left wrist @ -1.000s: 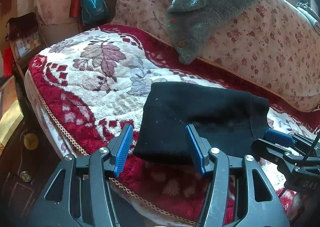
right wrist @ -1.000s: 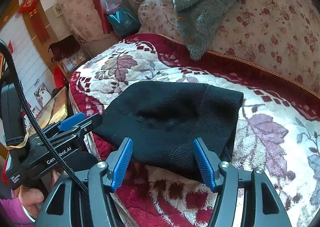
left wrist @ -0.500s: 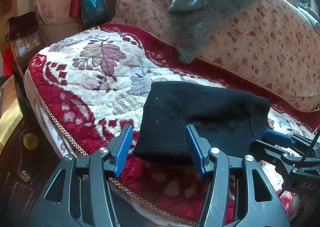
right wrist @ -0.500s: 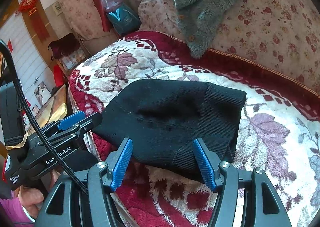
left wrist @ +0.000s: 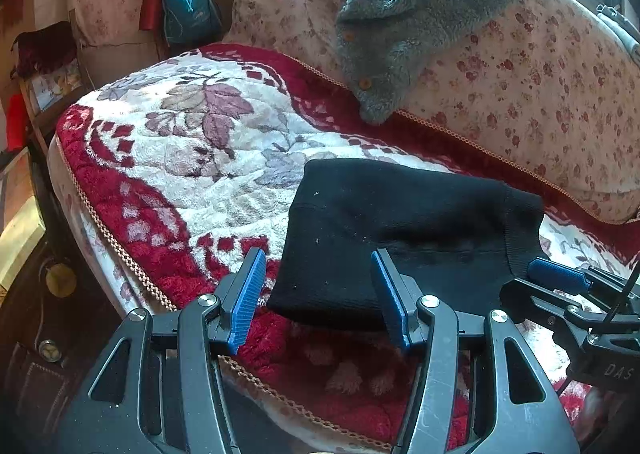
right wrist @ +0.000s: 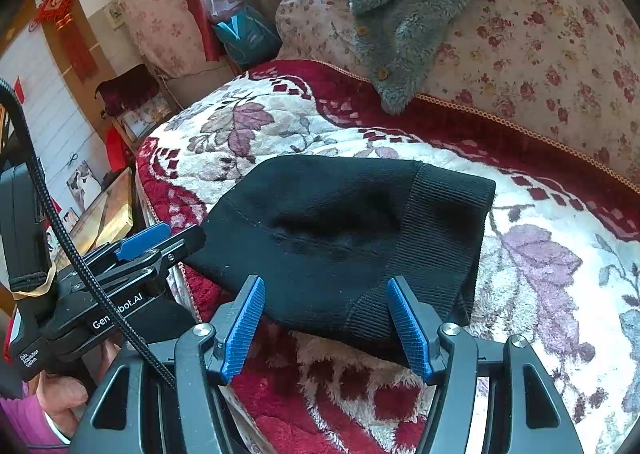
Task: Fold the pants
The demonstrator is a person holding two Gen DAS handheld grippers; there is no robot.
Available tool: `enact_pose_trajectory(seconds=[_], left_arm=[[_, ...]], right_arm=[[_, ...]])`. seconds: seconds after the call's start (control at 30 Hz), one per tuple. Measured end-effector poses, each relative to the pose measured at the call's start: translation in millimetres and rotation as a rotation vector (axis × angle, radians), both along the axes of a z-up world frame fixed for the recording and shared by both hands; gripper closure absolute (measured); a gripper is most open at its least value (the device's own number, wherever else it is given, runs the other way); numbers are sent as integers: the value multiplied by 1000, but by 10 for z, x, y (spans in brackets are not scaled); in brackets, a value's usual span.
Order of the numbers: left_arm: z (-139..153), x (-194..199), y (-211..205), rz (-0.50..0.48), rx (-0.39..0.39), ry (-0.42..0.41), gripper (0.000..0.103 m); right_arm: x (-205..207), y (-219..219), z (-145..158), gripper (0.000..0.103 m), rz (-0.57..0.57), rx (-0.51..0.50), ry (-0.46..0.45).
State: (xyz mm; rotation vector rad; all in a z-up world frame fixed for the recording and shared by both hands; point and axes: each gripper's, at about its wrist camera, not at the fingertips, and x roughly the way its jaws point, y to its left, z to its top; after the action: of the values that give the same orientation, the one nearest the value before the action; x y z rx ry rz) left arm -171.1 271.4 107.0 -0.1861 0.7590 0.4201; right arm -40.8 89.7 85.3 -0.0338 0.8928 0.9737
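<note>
On the front part of the plush red-and-cream floral blanket point(left wrist: 192, 158), which covers a sofa seat, the folded black knit pants point(left wrist: 400, 238) lie as a compact bundle with a ribbed cuff band point(right wrist: 444, 238) on its right side.

Left fingers point(left wrist: 320, 302): blue ribbed pads spread apart, nothing pinched between them. They hover at the near left corner of the pants; the right pad overlaps the near hem in the left wrist view, but I cannot tell whether it touches the cloth. The left pad stands over bare red blanket, just beside the corner.

Right fingers point(right wrist: 328, 318): also spread, nothing clamped. Both pads stand just in front of the near edge of the pants, one on the plain knit, one at the ribbed band. Contact not resolvable from the right wrist view.

The two tools sit side by side along the near hem. My hand point(right wrist: 60, 394), in a pink sleeve, shows under the left tool.

Edges: the gold braided trim point(left wrist: 120, 250) of the blanket runs along the seat's front edge, close below the fingers. The pants lie near that front edge, well apart from the floral sofa backrest point(left wrist: 540, 94).

Open room: a wide stretch of bare blanket lies left of and behind the pants, and more to their right. A grey fleece garment with buttons point(left wrist: 404, 34) hangs over the backrest, its lower tip reaching the rear of the blanket, clear of the pants.
</note>
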Motion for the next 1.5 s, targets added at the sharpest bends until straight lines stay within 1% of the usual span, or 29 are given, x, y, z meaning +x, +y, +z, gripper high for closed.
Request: enact_pose_trajectory(seconds=[1.27,1.5], left_arm=[[-47,-7,26,13,-6,9,49],[-37,-30,30,20,25,-2,49]], right_arm=[[-26,58,-56,39,1,-13,5],[-35,76,-72,39,3,-15,7]])
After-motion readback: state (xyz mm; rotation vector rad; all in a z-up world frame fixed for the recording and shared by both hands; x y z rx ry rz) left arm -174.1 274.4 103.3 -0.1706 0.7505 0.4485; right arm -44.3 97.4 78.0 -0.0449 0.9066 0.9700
